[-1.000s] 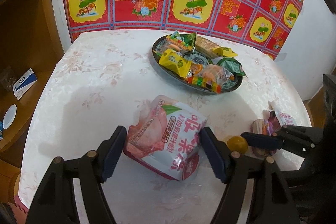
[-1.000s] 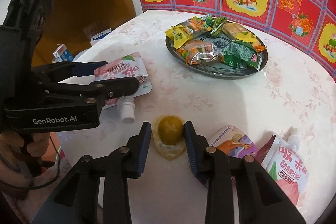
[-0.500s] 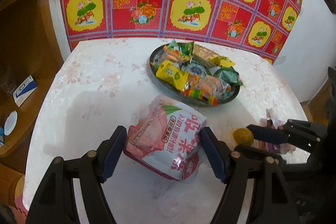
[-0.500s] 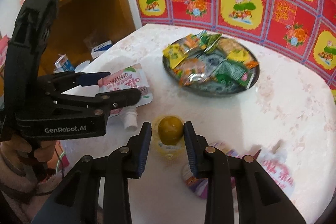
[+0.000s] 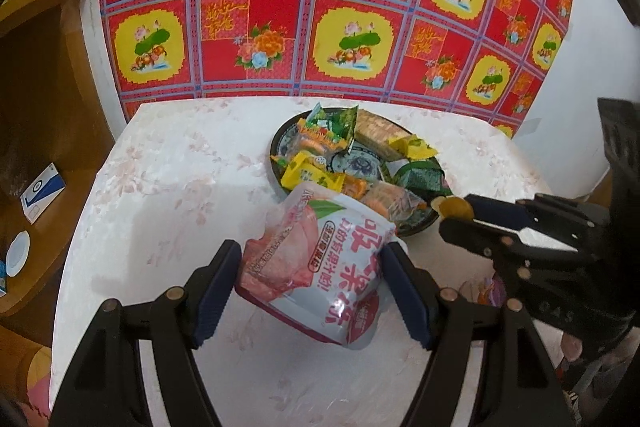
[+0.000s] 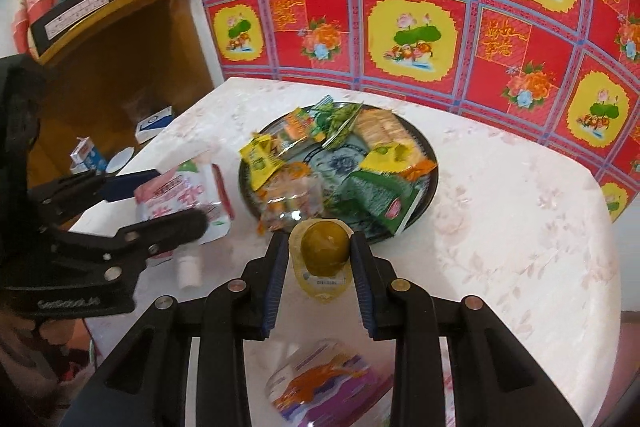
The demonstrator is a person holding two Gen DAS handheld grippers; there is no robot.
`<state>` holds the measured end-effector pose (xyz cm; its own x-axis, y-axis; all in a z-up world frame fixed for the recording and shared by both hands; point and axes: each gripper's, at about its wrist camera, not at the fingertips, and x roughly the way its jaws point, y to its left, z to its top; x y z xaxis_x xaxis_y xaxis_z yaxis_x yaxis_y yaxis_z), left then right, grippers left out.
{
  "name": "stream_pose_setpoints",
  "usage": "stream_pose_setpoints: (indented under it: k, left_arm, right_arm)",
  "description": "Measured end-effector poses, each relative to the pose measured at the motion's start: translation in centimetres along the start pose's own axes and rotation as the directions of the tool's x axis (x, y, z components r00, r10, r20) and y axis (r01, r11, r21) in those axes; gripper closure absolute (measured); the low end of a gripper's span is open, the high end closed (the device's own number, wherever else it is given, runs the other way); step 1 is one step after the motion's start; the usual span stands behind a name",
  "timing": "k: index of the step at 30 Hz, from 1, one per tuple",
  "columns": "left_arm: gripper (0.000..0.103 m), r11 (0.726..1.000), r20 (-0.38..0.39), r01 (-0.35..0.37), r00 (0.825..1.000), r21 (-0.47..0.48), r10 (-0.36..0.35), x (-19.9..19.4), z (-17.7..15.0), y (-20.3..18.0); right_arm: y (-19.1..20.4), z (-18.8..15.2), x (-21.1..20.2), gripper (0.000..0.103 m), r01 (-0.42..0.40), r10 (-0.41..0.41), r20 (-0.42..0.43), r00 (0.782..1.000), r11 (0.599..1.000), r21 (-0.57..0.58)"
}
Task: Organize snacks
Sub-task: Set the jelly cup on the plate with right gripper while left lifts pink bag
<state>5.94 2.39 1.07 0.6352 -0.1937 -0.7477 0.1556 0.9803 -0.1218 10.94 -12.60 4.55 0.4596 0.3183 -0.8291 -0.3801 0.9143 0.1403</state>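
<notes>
Counter: I see a pale cloth with a faint pink flower print; bare on its left half.
Far wall: red and yellow floral sheet hangs behind the counter.
Shelf unit: wooden, at my left, small cartons on it.
Plate: dark, at the far middle of the counter, heaped with wrapped snacks.
Left claw: I have it clenched on the pink juice pouch, held near the plate.
Right claw: I have it gripping the jelly cup at the plate's near rim.
Purple pouch: lies near me, blurred.
</notes>
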Motion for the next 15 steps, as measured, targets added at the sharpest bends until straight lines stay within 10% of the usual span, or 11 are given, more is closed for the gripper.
stream_pose_setpoints:
  k: [15]
  left_arm:
    - [0.027, 1.0, 0.003, -0.005, 1.0, 0.005, 0.005, 0.7, 0.7, -0.1]
  right_arm:
    - [-0.6, 3.4, 2.8, 0.07, -0.014, 0.013, 0.028, 1.0, 0.999, 0.036]
